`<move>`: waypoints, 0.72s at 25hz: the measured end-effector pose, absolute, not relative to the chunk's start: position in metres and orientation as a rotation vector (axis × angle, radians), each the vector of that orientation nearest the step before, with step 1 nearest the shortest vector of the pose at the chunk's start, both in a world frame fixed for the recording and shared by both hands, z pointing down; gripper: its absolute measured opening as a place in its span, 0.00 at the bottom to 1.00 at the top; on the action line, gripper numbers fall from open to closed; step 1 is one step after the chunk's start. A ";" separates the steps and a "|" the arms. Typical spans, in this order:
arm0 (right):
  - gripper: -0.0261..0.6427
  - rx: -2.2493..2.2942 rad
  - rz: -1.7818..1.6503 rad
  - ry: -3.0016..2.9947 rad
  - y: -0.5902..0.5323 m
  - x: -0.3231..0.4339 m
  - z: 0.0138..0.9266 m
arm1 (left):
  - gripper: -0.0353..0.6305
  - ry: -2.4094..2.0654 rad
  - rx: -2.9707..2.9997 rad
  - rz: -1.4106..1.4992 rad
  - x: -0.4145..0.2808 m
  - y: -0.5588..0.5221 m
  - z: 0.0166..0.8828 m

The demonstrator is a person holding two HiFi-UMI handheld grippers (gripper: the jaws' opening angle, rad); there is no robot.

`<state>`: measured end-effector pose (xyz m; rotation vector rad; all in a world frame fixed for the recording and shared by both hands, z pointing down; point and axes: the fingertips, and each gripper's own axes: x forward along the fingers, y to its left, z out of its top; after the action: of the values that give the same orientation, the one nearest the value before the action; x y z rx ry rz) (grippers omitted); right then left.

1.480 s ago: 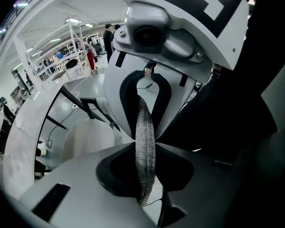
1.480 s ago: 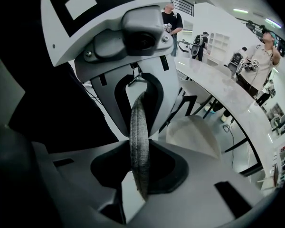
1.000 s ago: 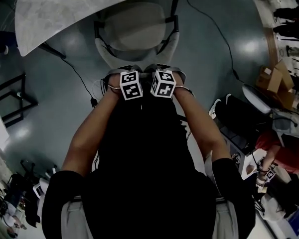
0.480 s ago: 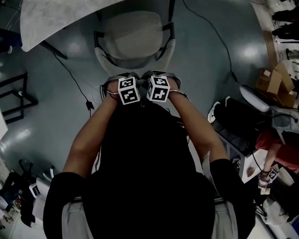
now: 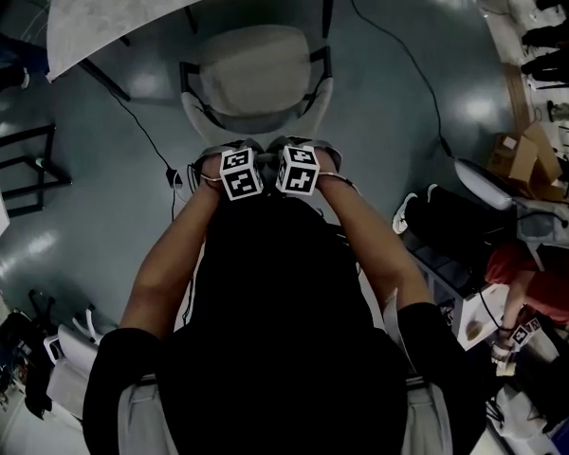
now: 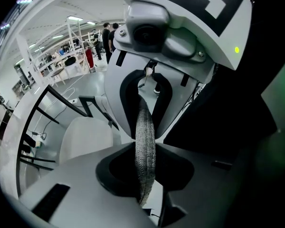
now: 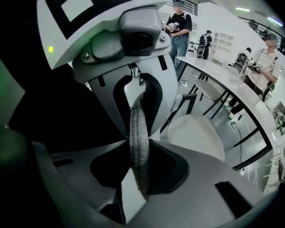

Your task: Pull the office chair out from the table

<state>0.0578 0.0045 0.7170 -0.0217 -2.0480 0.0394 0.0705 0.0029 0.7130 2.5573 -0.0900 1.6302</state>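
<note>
Two claws hold the top rim of the chair back. The left claw (image 5: 224, 152) and the right claw (image 5: 302, 148) sit side by side at the middle of the head view. Each is closed part-way onto the thin woven rim (image 6: 145, 141), which runs straight between the pads in both gripper views.

The chair (image 5: 256, 64) stands in the upper middle of the frame, its seat almost clear of the pale table (image 5: 142, 8) at the upper left.

The main risk is slip. The rim is narrow and the weave looks soft, so a sharp tug could drag it out of one claw and swing the chair sideways. Both holds sit close together near the centre, which probably gives little control over twist.

A black cable (image 5: 144, 133) lies on the floor just left of the chair, and a second cable (image 5: 408, 60) runs to its right. If the chair's base rolls onto either one, it could snag and jerk the chair.
</note>
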 end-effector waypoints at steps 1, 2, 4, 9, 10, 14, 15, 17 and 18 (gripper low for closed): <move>0.17 -0.024 0.038 -2.049 0.010 0.058 0.717 | 0.18 -0.095 2.558 1.629 0.071 0.008 0.713; 0.17 -0.024 0.034 -2.051 0.015 0.059 0.717 | 0.18 -0.100 2.558 1.627 0.072 0.013 0.713; 0.17 -0.024 0.028 -2.053 0.024 0.061 0.716 | 0.18 -0.109 2.559 1.624 0.074 0.022 0.713; 0.17 -0.025 0.027 -2.052 0.047 0.064 0.716 | 0.18 -0.107 2.554 1.625 0.077 0.046 0.712; 0.17 -0.027 0.030 -2.051 0.054 0.065 0.716 | 0.18 -0.104 2.553 1.621 0.078 0.052 0.712; 0.17 -0.031 0.047 -2.050 0.079 0.069 0.716 | 0.18 -0.082 2.552 1.610 0.083 0.077 0.711; 0.17 -0.031 0.052 -2.049 0.084 0.069 0.717 | 0.18 -0.075 2.551 1.609 0.083 0.082 0.712; 0.17 -0.030 0.065 -2.048 0.094 0.069 0.718 | 0.18 -0.065 2.549 1.610 0.082 0.092 0.713; 0.17 -0.029 0.072 -2.048 0.099 0.070 0.719 | 0.18 -0.060 2.548 1.612 0.083 0.097 0.714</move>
<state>0.0701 0.0991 0.7188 -0.0289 -2.0480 0.0723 0.0826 0.0974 0.7138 2.5478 -0.0602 1.6121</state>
